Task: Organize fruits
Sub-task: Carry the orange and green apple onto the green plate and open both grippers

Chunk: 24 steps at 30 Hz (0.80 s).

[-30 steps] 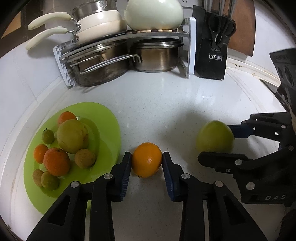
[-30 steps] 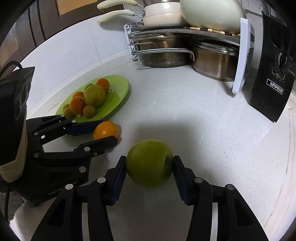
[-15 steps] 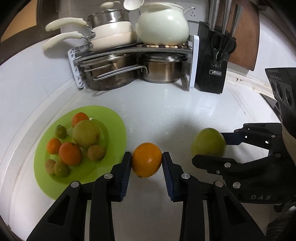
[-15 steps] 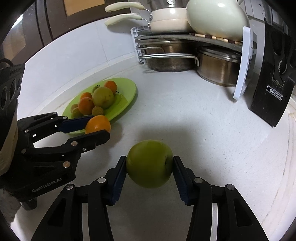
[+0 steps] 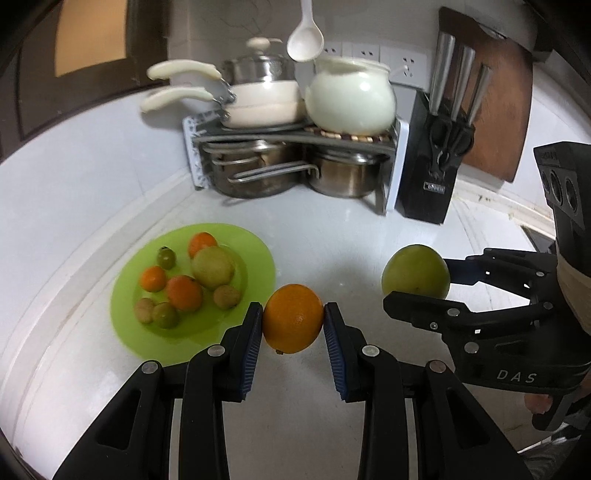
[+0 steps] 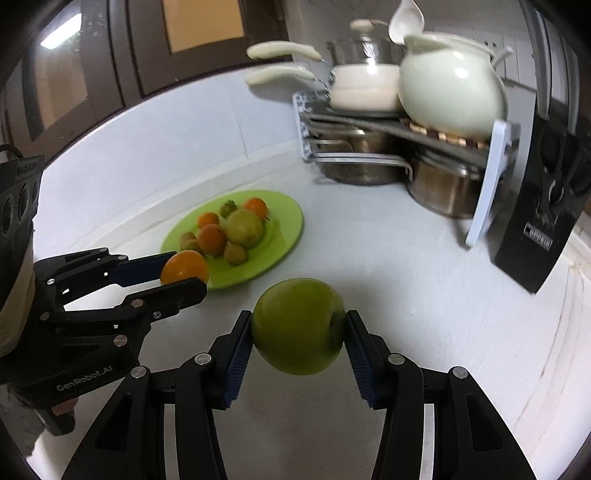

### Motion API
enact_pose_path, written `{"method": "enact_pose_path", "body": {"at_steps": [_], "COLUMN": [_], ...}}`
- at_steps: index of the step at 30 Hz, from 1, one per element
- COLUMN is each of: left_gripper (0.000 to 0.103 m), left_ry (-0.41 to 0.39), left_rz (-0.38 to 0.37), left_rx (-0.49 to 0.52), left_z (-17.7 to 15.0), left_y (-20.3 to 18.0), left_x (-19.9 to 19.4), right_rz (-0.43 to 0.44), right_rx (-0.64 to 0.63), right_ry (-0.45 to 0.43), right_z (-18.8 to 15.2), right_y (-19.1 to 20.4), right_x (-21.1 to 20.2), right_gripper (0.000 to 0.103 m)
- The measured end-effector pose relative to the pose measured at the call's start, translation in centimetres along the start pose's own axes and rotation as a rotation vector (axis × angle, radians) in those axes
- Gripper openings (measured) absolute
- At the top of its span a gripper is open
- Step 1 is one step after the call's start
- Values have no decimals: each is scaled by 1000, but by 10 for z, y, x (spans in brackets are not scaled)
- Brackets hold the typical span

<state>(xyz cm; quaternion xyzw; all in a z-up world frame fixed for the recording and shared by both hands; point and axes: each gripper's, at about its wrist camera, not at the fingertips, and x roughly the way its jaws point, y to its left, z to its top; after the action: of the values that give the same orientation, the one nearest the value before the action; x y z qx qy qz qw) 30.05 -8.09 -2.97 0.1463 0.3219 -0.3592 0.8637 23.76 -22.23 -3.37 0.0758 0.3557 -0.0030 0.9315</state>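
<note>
My left gripper [image 5: 293, 325] is shut on an orange [image 5: 293, 318], held above the white counter just right of the green plate [image 5: 255, 251]. The plate carries several small oranges and greenish fruits, among them a large yellow-green one [image 5: 213, 267]. My right gripper [image 6: 298, 330] is shut on a green apple [image 6: 299, 325], also lifted off the counter. In the right wrist view the left gripper [image 6: 184, 275] with its orange [image 6: 183, 266] hangs at the plate's [image 6: 288, 221] near edge. In the left wrist view the right gripper [image 5: 419, 282] and apple [image 5: 415, 271] are at the right.
A pot rack [image 5: 295, 136] with steel pots, cream pans and a white pot [image 5: 350, 99] stands at the back corner. A black knife block [image 5: 439, 162] sits to its right. A white ladle [image 5: 306, 35] hangs above. White counter [image 5: 332, 229] lies between the plate and the rack.
Both grippers have risen off the counter with their fruit, so the plate and rack look smaller and lower. The grips have not changed.
</note>
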Motion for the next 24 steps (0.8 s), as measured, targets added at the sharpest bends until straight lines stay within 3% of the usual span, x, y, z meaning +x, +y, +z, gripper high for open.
{"method": "enact_pose_path", "body": {"at_steps": [24], "left_gripper": [34], "left_ry": [-81], "left_rz": [215], "left_rx": [-133], "left_z": [9], "left_y": [9], "left_x": [-74], "right_rz": [155], "right_rx": [-155], "right_ry": [-109], "right_z": [40], "right_y": [37], "right_x": [-38], "right_gripper": [50]}}
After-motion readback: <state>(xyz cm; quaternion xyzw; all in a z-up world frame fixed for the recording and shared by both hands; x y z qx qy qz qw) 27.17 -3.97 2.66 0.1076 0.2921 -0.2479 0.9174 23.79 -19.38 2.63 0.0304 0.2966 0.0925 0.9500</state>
